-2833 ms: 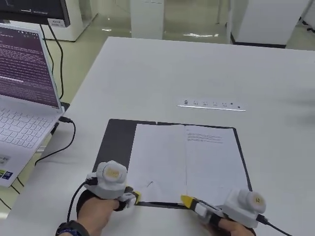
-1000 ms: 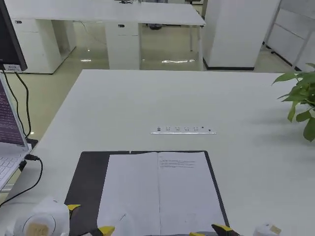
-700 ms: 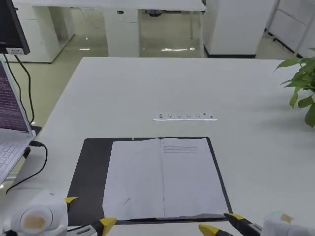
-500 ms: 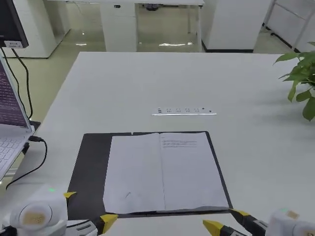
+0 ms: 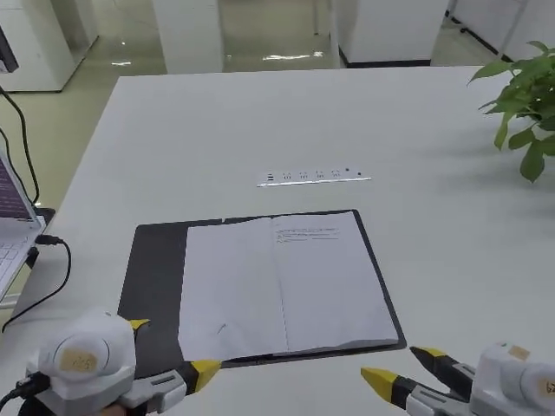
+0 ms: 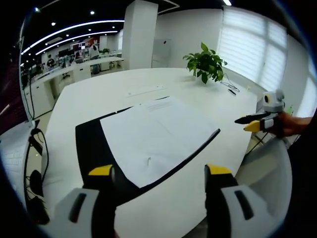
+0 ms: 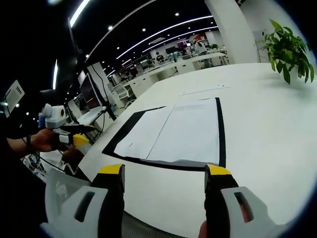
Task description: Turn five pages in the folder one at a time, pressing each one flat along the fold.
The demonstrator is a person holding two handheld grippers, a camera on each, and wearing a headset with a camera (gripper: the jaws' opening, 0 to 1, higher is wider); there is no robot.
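both pairs of jaws are held wide apart, with nothing between them. the left gripper (image 5: 173, 349) is poised at the near left corner of the folder (image 5: 156, 269), and the right gripper (image 5: 403, 367) just off its near right corner. the folder is laid open flat on the white table (image 5: 260, 113), with a socket strip (image 5: 312, 177) beyond it and a plant (image 5: 520, 78) at the far right.

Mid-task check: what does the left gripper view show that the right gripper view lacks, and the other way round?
Left gripper view: the right tool, held in a hand at the right of the picture, jaws apart, short of the folder.
Right gripper view: the left tool, held in a hand at the left of the picture, jaws apart.
Both: the open folder lying flat on the table with neither tool touching it, the potted plant and the socket strip beyond it.
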